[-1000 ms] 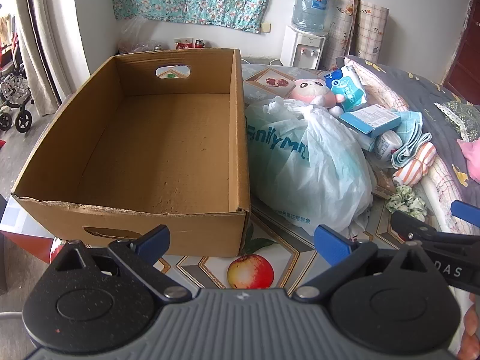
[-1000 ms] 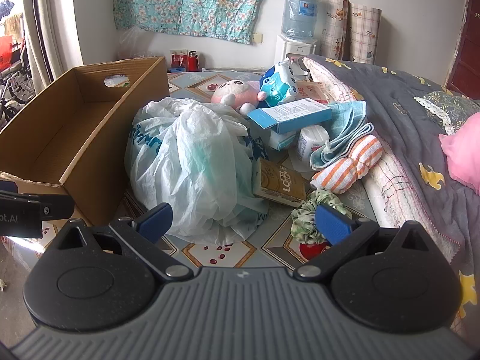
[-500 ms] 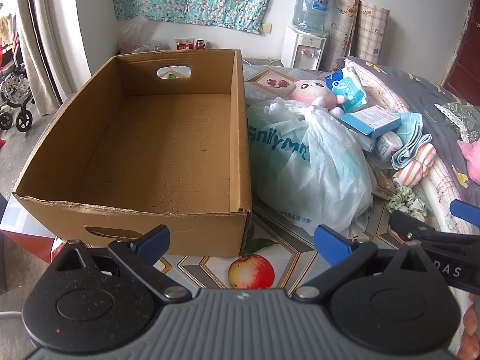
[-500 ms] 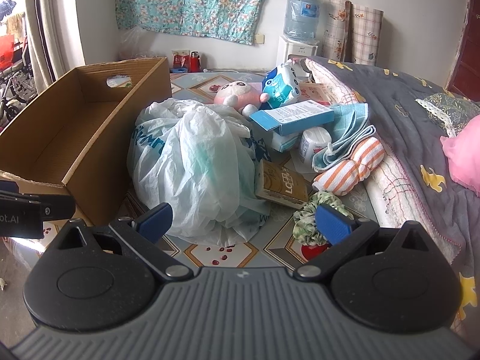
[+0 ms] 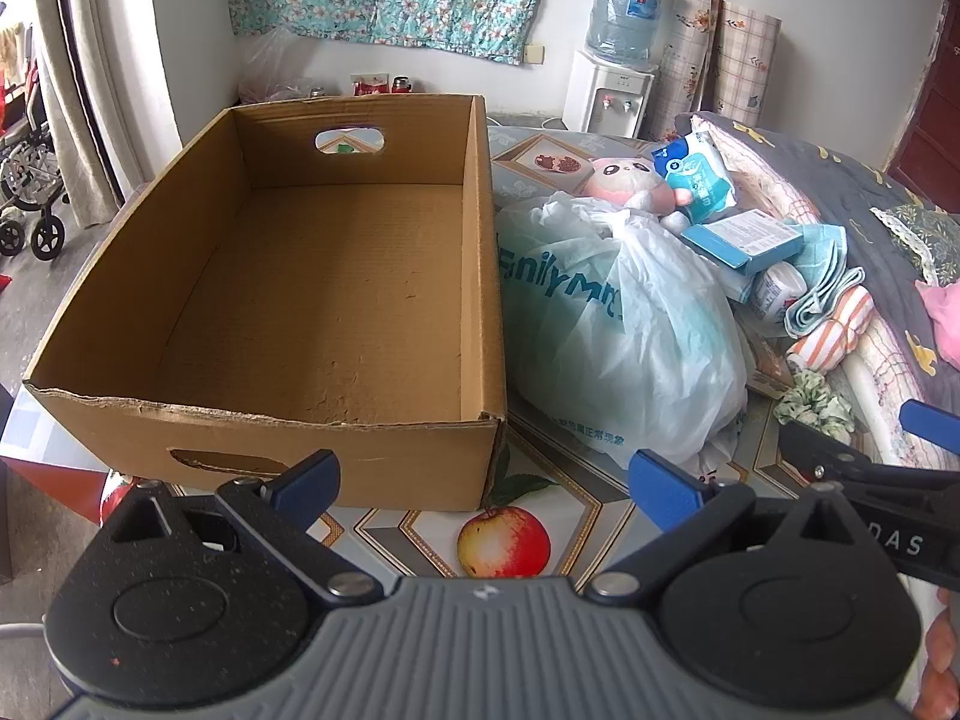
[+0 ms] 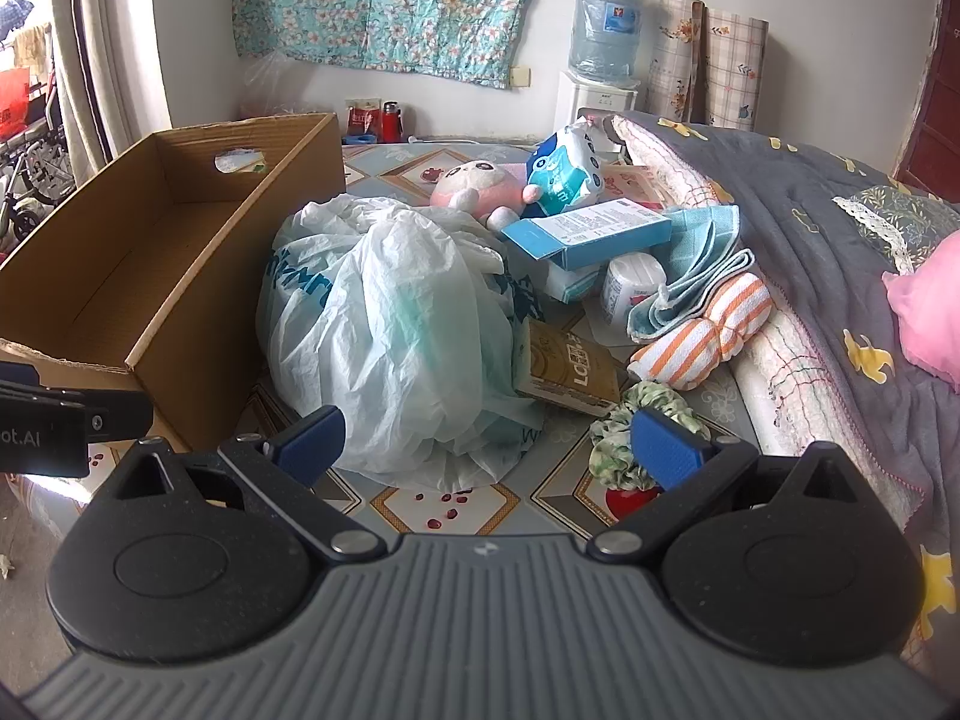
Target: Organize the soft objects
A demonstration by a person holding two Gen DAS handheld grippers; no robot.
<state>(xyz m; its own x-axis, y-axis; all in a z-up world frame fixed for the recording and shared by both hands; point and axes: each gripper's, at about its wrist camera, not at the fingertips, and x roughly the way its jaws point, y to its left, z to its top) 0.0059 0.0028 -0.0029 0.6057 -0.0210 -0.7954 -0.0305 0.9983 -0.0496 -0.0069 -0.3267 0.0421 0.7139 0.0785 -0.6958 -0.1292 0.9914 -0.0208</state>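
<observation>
An empty cardboard box [image 5: 336, 312] [image 6: 150, 276] stands on the left of the patterned table. Right of it lies a stuffed pale plastic bag [image 5: 612, 324] [image 6: 396, 336]. Behind that sit a pink plush toy [image 5: 630, 180] [image 6: 474, 183], a wipes pack [image 6: 564, 174], a folded teal cloth [image 6: 690, 276], an orange-striped rolled cloth [image 6: 708, 330] and a green scrunchie [image 6: 642, 420]. My left gripper [image 5: 483, 483] hovers open before the box's near right corner. My right gripper [image 6: 486, 444] hangs open in front of the bag, holding nothing.
A blue carton [image 6: 588, 228], a white jar [image 6: 630, 288] and a tan booklet [image 6: 570, 369] lie among the soft things. A grey quilt [image 6: 810, 228] covers the right side. A water dispenser [image 6: 600, 48] stands at the back wall.
Both views have shifted only slightly; the right gripper has edged a little closer to the pile. Both grippers stay open and nothing on the table has moved.
</observation>
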